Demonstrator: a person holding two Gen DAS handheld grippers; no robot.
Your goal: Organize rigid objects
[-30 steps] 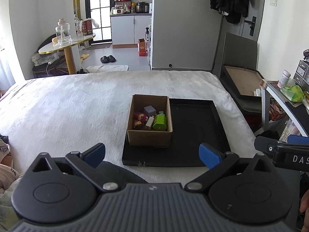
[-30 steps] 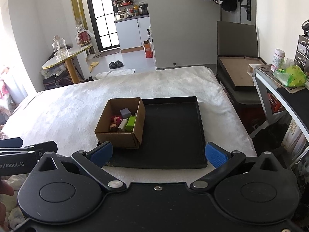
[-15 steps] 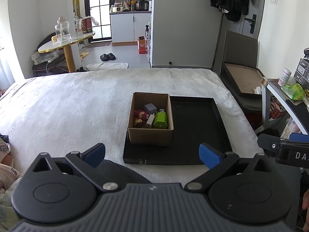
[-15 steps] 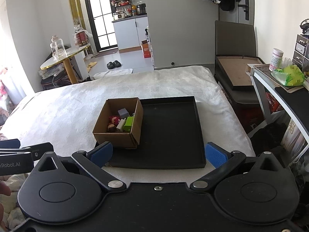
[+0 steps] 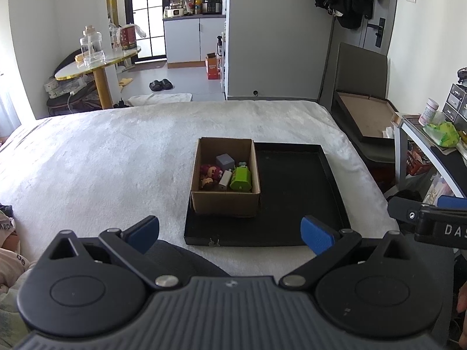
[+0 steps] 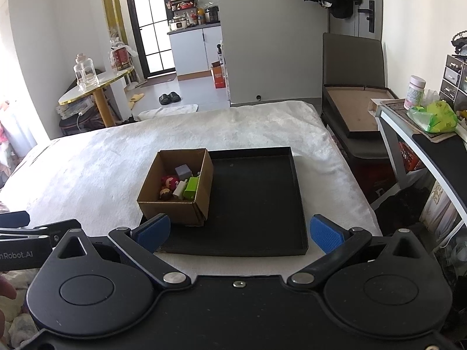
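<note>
Toys point(image 5: 224, 175) sit jumbled in the cardboard box point(image 5: 224, 204) at the black tray's point(image 5: 294, 192) left edge, on the bed point(image 5: 102, 157). My left fingers point(image 5: 143, 232) and right fingers point(image 6: 324, 234) are spread wide, empty. Risk: cramped walls, I might snag or tip the light box.

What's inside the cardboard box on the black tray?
The cardboard box holds a grey cube, a green toy, a white piece and red and brown figures. Anything beneath them is hidden.
</note>
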